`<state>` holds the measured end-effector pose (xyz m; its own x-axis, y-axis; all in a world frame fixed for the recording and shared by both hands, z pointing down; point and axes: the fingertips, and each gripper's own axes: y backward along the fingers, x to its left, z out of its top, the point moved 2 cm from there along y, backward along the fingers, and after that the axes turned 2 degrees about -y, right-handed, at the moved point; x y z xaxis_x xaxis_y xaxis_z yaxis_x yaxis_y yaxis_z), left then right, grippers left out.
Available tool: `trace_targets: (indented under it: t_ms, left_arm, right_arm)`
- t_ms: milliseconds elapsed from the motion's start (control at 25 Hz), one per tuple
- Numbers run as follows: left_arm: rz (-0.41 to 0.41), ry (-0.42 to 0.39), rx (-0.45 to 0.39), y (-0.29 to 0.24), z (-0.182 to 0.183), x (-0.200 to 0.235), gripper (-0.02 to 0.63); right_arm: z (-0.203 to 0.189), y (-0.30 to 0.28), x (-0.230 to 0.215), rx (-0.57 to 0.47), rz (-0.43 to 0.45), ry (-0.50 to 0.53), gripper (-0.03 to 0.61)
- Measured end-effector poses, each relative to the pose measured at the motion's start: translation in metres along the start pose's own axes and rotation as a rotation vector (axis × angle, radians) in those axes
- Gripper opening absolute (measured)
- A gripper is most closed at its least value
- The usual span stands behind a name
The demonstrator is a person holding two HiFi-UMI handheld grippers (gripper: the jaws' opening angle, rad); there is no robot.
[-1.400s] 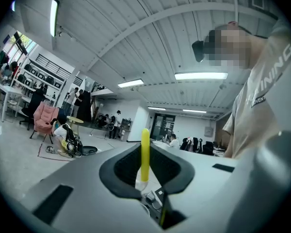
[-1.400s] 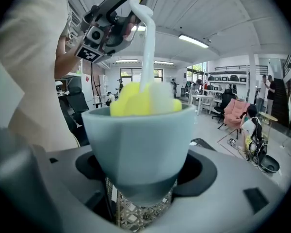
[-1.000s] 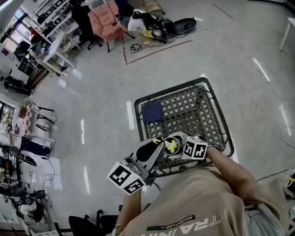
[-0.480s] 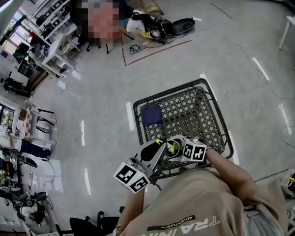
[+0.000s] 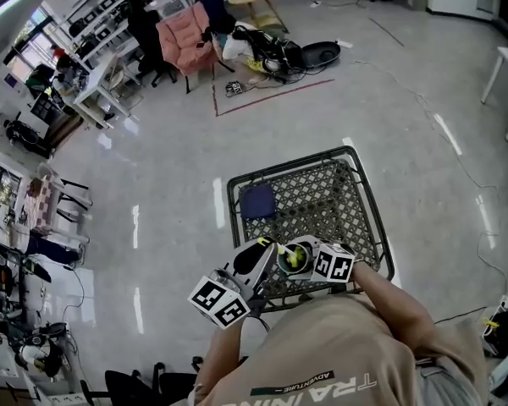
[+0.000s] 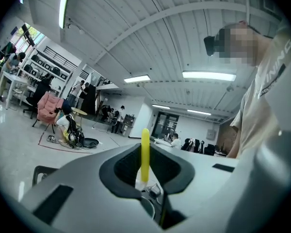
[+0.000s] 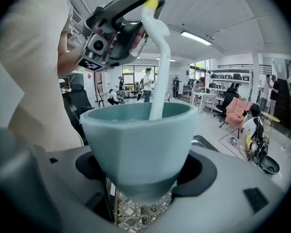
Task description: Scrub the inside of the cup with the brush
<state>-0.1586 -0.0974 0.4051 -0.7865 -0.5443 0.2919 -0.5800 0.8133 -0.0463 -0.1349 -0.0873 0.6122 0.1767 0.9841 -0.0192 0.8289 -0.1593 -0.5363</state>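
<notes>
Cup (image 7: 136, 140) clamped in right tool (image 7: 145, 181); left tool (image 6: 145, 178) grips brush (image 6: 144, 152) dipping into it.

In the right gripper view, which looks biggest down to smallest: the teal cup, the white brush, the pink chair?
1. teal cup, gripped in the right claw, close to the camera.
2. white brush, its stem reaching into the cup.
3. pink chair, small only because it stands far off.

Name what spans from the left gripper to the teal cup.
The white brush handle with yellow tip: from the left gripper down into the cup, in the right gripper view.
</notes>
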Motion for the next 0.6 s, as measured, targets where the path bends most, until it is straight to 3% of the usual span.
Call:
trace_targets:
  t_ms: [400, 600]
  left_arm:
    - [0.060, -0.044, -0.034, 0.001, 0.007, 0.001, 0.060]
    - [0.052, -0.081, -0.050, 0.003, 0.028, -0.013, 0.060]
  right_arm:
    - [0.001, 0.010, 0.003, -0.050, 0.003, 0.004, 0.387]
    - [-0.010, 0.012, -0.002, -0.005, 0.009, -0.014, 0.387]
